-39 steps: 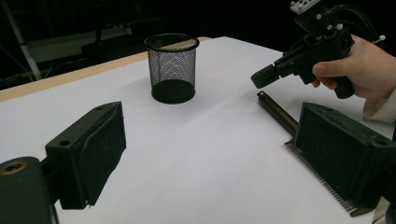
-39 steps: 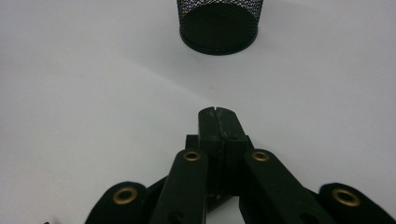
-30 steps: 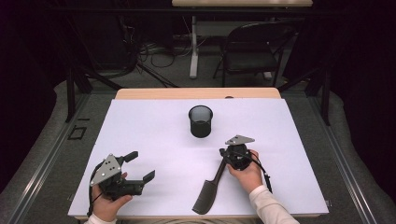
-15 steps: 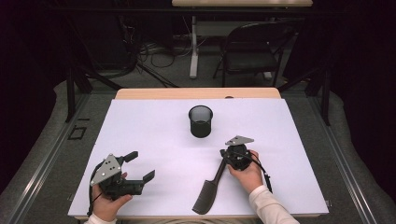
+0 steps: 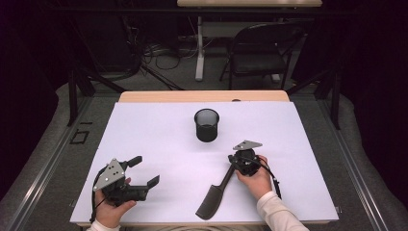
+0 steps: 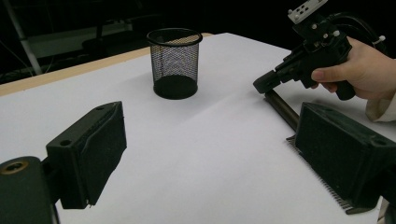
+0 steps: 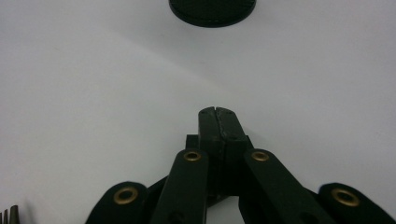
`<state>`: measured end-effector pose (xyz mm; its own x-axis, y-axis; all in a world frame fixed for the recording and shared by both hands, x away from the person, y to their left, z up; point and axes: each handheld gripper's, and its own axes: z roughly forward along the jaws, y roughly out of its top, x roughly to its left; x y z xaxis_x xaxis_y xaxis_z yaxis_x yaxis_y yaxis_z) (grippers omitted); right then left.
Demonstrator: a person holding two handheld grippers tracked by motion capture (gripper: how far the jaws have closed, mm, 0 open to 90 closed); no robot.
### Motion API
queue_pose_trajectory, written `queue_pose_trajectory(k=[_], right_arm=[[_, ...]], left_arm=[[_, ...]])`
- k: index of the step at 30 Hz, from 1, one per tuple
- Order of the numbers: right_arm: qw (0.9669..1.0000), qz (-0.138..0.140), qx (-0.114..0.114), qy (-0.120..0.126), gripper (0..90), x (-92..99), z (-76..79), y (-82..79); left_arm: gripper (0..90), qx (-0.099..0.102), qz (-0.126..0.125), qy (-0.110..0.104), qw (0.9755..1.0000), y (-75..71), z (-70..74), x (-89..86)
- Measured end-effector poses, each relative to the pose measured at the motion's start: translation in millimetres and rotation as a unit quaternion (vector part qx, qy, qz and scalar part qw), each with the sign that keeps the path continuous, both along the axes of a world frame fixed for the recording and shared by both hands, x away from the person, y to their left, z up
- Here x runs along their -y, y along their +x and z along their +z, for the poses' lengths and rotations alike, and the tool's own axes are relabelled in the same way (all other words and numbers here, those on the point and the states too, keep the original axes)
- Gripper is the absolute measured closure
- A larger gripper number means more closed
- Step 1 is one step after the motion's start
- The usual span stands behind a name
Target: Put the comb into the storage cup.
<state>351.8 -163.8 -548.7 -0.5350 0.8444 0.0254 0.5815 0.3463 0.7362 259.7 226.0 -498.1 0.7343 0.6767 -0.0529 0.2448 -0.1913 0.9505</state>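
Comb (image 5: 214, 200) flat on table (image 5: 159, 134), not lifted | right gripper (image 5: 234, 168) clenched at its handle tip, apparently empty | left gripper (image 5: 143, 171) released | cup (image 5: 207, 124) empty, placing left.

Left gripper (image 5: 143, 172): in my left hand (image 5: 109, 209), jaws wide apart, nothing between them.
Right gripper (image 5: 239, 159): in my right hand (image 5: 256, 179), jaws pressed together, pointing down.
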Motion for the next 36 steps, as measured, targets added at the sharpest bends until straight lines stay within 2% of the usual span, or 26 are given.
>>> queue_pose_trajectory(k=[21, 29, 36], right_arm=[[0.9999, -0.006, -0.013, -0.002, 90.0, 7.9, -0.8, -4.6], [0.9995, -0.005, -0.026, -0.015, 90.0, 12.5, -2.2, -7.4], [0.9993, 0.001, -0.028, -0.023, 90.0, 12.5, -0.7, -12.1]], left_arm=[[9.8, -0.003, 0.004, 0.000, 1.0000, 1.3, -1.5, 0.3], [9.9, -0.002, 0.006, 0.000, 1.0000, 0.9, -1.3, -0.3], [9.9, -0.002, 0.005, 0.003, 1.0000, 0.7, -1.4, -0.4]])
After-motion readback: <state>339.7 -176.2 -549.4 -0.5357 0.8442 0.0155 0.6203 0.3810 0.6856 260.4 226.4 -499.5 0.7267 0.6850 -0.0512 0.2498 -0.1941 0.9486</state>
